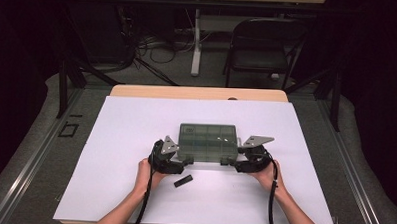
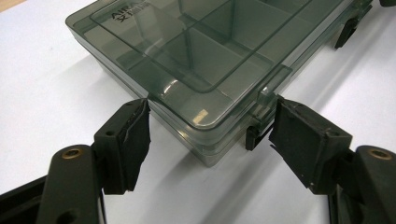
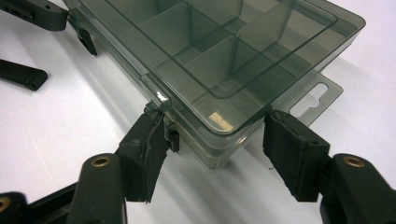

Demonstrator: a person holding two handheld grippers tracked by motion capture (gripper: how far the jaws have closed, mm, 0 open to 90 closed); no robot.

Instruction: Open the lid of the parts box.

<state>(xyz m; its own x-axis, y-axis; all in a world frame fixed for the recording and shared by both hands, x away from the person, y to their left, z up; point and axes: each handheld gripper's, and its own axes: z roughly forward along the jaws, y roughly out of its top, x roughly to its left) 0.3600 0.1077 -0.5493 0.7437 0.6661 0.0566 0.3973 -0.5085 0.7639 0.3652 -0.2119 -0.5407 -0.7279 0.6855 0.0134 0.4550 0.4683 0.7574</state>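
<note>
Left gripper [image 2: 210, 126]: jaws parted, straddling near corner of compartment box [image 2: 210, 60]; pads at its edges, firm grip not discernible. Right gripper [image 3: 215, 135]: jaws parted, astride other near corner, one pad at front latch [image 3: 172, 137]; clamping unclear. Box: smoky transparent, lid down, flat on white sheet [image 1: 136, 125], mid-table, between both grippers. Small black bar [image 1: 183, 181]: on sheet, just nearer than box.

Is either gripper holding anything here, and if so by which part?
Both are at the smoky compartment box, each straddling a front corner: left gripper, right gripper. The pads touch or nearly touch; a firm clamp cannot be told.
</note>
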